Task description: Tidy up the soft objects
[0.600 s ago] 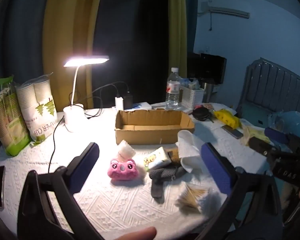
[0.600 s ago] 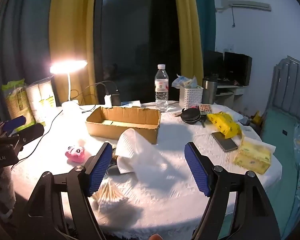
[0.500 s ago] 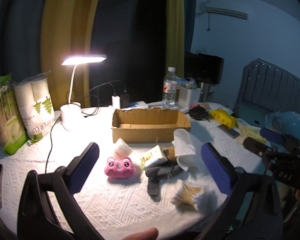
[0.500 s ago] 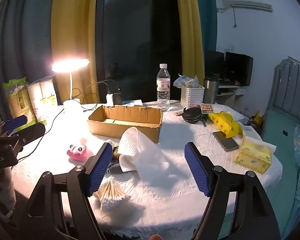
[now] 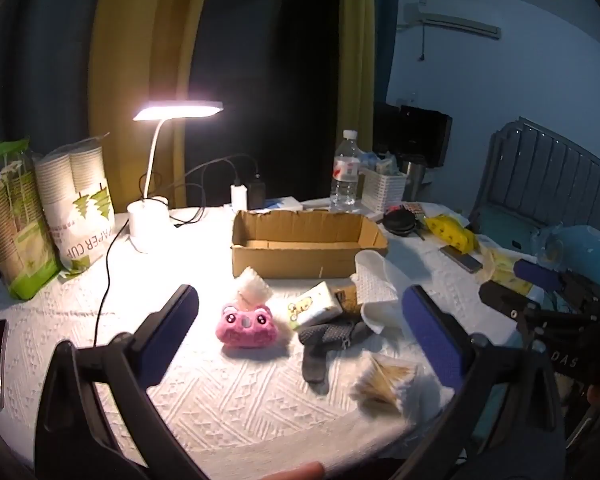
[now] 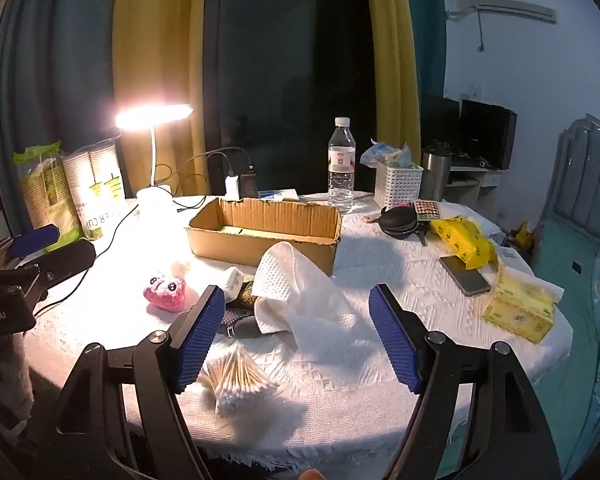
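- Left gripper (image 5: 300, 328): jaws spread wide, nothing gripped; held above the near edge of the table, angled down toward the clutter.
- Right gripper (image 6: 296, 336): jaws likewise wide apart and empty; seen poised over the near right part of the table.
- Round table (image 5: 100, 320) is covered by a white textured cloth; lit by a desk lamp (image 5: 178, 111) at the far left.
- Cardboard box (image 5: 306, 240): open-topped, standing mid-table beyond the loose items; little can be made out inside it.
- Pink plush toy (image 5: 246, 326): lying on the cloth in front of the box, face toward the left camera.
- Small white fluffy item (image 5: 253, 286): just behind the plush, touching it.
- Tissue packet (image 5: 314, 308) with a yellow cartoon print: just right of the plush, tilted.
- Dark grey sock (image 5: 328, 340): sprawled below the packet, partly under it.
- White cloth (image 6: 300, 296): crumpled, one corner raised against the front of the box, framed between the right gripper's jaws in the right wrist view.
- Cotton swab bundle (image 6: 240, 376): near the table's front edge, beside the right gripper's left finger.
- Paper cup sleeves (image 5: 80, 204) are stood at the far left; a water bottle (image 6: 341, 160) is stood behind the box.
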Demonstrator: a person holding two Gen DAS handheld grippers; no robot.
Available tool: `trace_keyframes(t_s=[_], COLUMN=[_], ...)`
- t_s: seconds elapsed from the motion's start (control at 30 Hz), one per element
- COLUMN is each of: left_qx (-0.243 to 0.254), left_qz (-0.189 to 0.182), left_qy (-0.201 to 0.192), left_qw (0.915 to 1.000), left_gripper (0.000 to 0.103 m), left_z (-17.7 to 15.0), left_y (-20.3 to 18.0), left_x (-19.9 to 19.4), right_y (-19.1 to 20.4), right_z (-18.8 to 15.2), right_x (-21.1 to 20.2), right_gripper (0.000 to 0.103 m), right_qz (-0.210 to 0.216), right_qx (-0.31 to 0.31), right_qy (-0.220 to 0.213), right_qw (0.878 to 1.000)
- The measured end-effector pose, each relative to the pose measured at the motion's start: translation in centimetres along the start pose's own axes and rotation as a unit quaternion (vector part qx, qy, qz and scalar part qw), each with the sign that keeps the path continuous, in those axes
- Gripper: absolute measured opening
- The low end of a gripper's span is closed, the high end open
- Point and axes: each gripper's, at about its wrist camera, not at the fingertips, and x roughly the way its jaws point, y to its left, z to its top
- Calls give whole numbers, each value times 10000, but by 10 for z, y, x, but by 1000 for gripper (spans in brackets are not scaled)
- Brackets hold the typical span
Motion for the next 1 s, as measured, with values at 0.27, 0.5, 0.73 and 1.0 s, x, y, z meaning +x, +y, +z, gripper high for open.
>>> trace_keyframes(t_s=[0.27,0.5,0.73,1.0], left_qx=[19,27,32,48], left_qz=[34,53,75,73], left_qy=[28,36,57,83], left_qw=[10000,10000,10000,9999], left_gripper=[102,102,102,102], left_z=[-3,-6,-8,-10], left_y=[2,4,4,4], left_x=[1,0,1,1], right_y=[3,5,6,5], right_z=[1,-1,-2,-4], right_x=[1,1,4,5], right_gripper=[78,78,78,78], right_qz=[15,29,48,46], right_qx=[-13,-12,-13,12], right_qy=[16,40,76,92], right_qw=[10000,10000,10000,9999])
